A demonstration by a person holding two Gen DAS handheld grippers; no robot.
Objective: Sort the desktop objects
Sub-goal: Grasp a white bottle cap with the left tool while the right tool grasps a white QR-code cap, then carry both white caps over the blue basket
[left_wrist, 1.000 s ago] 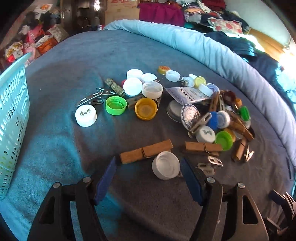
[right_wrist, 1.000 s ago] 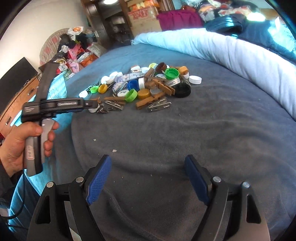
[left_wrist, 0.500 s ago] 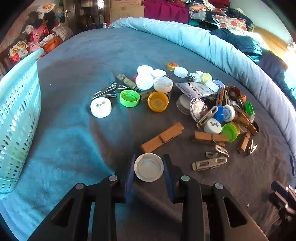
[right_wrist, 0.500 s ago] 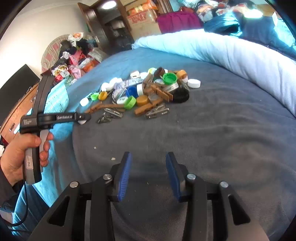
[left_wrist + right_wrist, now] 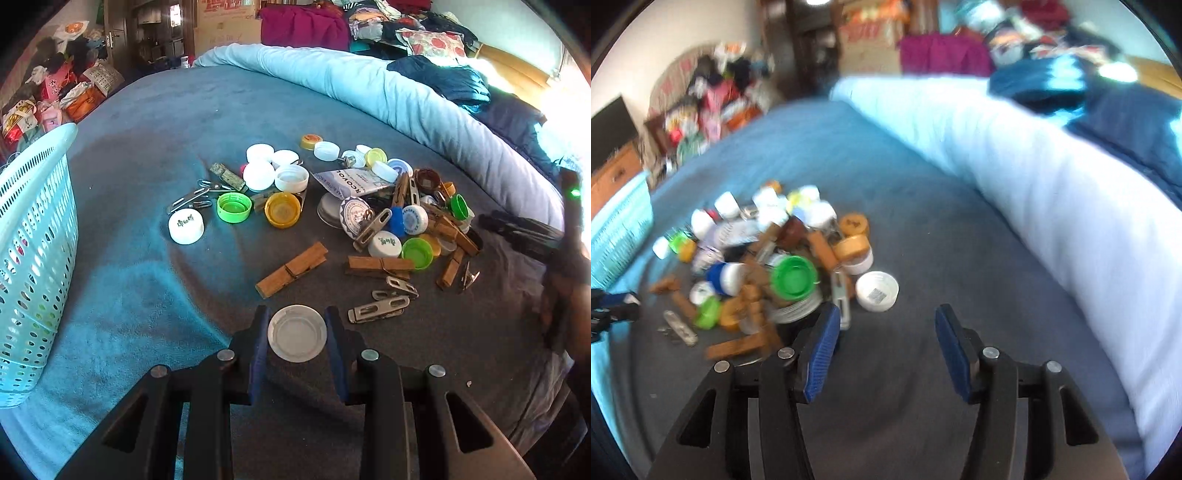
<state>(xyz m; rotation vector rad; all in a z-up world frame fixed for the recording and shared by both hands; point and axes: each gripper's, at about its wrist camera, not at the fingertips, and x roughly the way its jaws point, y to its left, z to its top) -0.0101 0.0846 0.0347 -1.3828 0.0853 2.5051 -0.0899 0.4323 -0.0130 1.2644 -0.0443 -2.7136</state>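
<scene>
Between the left gripper (image 5: 296, 334) pads sits the white cap (image 5: 297, 333), now clamped and lifted clear of the pile; right gripper (image 5: 882, 350) has reopened, empty, beside the clutter

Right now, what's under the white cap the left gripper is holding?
Only grey blanket shows around the white cap clamped in the left gripper. The patch directly beneath it is covered, so unseen.

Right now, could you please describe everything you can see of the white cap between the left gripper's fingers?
The white cap is a round, shallow piece that looks like plastic, open side towards the camera, showing a raised rim and a recessed inner disc. It sits clamped between the blue pads of the left gripper, one pad on each side, over the grey-blue blanket, apart from the pile.
</scene>
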